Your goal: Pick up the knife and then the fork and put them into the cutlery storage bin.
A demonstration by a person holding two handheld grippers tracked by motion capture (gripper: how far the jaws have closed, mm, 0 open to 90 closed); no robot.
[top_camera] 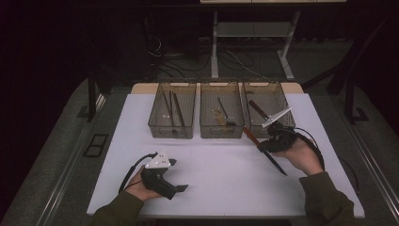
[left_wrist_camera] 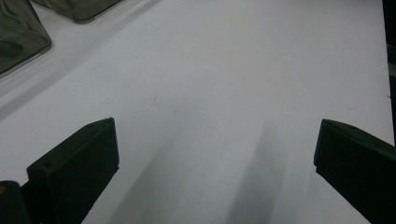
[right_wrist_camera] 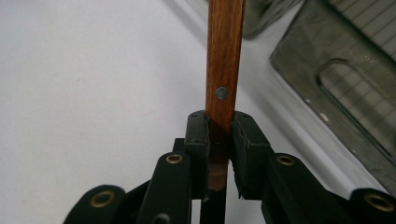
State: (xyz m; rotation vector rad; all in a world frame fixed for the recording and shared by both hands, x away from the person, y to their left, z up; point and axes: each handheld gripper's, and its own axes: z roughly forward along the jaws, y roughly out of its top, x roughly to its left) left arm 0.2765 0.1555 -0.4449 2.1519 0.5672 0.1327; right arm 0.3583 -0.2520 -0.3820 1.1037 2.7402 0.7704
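Near edge, high view: left hand-held gripper (top_camera: 181,188) sits low over the white tabletop (top_camera: 221,165), the person's left hand (top_camera: 141,186) around its body, grey three-cornered plate on top. In the left gripper view its jaws stand wide apart with bare tabletop between them — open, nothing held.

Right side, a little farther in: right hand-held gripper (top_camera: 261,144) in the person's right hand (top_camera: 301,157), cable looping around the wrist. It is clamped on a wooden-handled knife (top_camera: 263,149). The right gripper view shows both pads pressed against the reddish-brown wood handle (right_wrist_camera: 224,60) near its end, one metal rivet visible just above the pads. In the high view the knife runs on a diagonal — the handle end points toward the bins, the dark blade toward the near right; whether the tip touches the tabletop I cannot tell.

Far row: three clear plastic bins side by side. Left bin (top_camera: 172,115) holds long dark utensils, middle bin (top_camera: 221,115) one dark-tipped utensil, right bin (top_camera: 267,101) another dark-handled utensil. The knife's handle end lies just in front of the right bin.
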